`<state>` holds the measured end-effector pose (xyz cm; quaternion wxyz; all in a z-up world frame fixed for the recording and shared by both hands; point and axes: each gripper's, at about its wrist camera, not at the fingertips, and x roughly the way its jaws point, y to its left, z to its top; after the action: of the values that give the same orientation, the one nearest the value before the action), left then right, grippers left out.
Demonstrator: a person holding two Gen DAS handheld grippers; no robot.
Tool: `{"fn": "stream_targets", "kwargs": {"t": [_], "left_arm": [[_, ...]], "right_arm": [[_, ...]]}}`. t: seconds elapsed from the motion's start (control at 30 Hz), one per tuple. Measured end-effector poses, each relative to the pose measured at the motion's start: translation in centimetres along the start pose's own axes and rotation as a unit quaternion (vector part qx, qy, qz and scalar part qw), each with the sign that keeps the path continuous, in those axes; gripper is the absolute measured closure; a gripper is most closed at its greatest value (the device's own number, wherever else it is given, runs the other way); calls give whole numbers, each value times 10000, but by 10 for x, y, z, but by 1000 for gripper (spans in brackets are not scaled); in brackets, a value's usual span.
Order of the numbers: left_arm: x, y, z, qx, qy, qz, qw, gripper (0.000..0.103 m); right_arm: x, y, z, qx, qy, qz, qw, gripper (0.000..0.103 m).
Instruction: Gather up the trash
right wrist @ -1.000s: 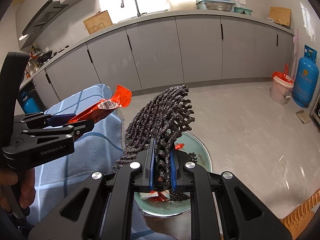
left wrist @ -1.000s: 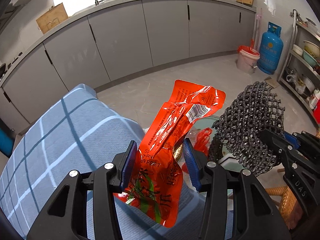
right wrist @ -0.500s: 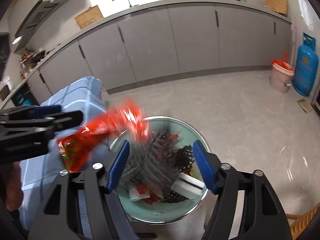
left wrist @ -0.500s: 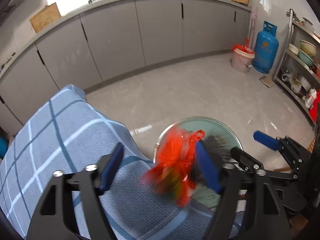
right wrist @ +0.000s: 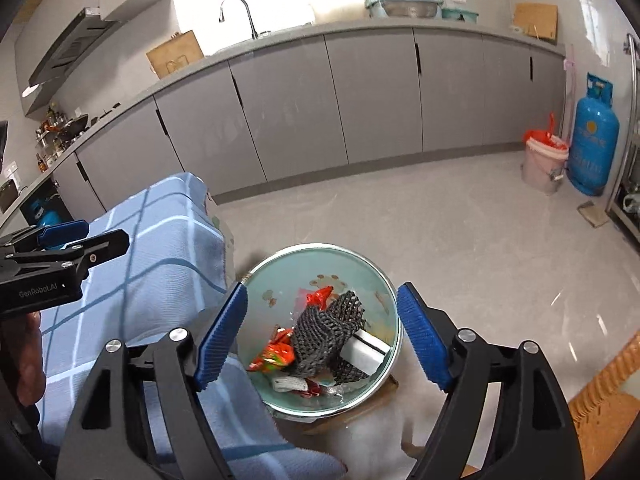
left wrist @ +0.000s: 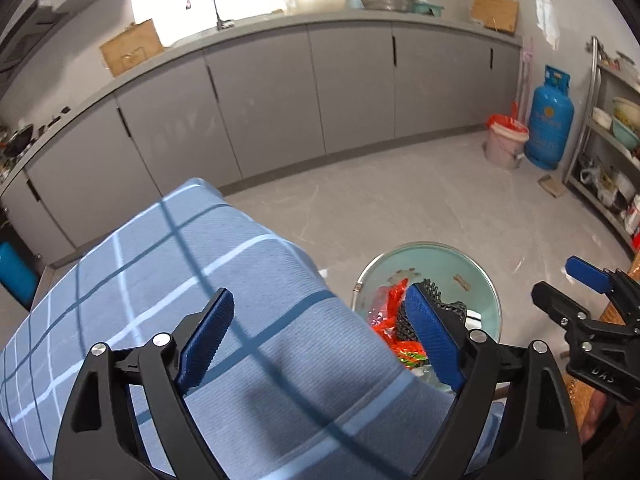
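Observation:
A pale green metal basin [right wrist: 386, 288] [left wrist: 490, 292] sits low beside the table and holds the trash. Inside lie a black foam net [right wrist: 324, 336] [left wrist: 452, 312], a red snack wrapper [right wrist: 276, 354] [left wrist: 390, 300] and a white box [right wrist: 366, 352]. My right gripper [right wrist: 322, 338] hovers over the basin, jaws opening, nothing between the pads. My left gripper [left wrist: 320, 338] hangs over the table's corner by the basin, jaws opening and empty. Each gripper shows at the edge of the other's view: the left gripper [right wrist: 84, 240], the right gripper [left wrist: 560, 280].
A blue checked cloth [left wrist: 180, 280] [right wrist: 152, 264] covers the table on the left. Grey cabinets [left wrist: 352, 92] line the far wall. A pink lined bucket [left wrist: 505, 140] and a blue gas cylinder [left wrist: 550, 120] stand at the right, by a metal shelf [left wrist: 616, 152].
Both grippers opened. The red wrapper dropped from the left one and the black net from the right one, and both now lie in the basin.

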<state>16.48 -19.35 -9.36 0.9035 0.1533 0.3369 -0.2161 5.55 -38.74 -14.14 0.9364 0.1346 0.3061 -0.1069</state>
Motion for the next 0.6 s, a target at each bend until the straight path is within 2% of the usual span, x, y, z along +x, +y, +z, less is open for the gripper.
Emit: {"fn": "stream_targets", "kwargs": {"t": [0.33, 0.6], "left_arm": [[-51, 30, -6, -247, -361, 94, 9990, 16], [-71, 40, -7, -371, -573, 56, 9977, 12]], "right_arm": [[-41, 33, 4, -271, -324, 69, 9991, 25], [-63, 47, 11, -419, -474, -8, 9980, 23]]}}
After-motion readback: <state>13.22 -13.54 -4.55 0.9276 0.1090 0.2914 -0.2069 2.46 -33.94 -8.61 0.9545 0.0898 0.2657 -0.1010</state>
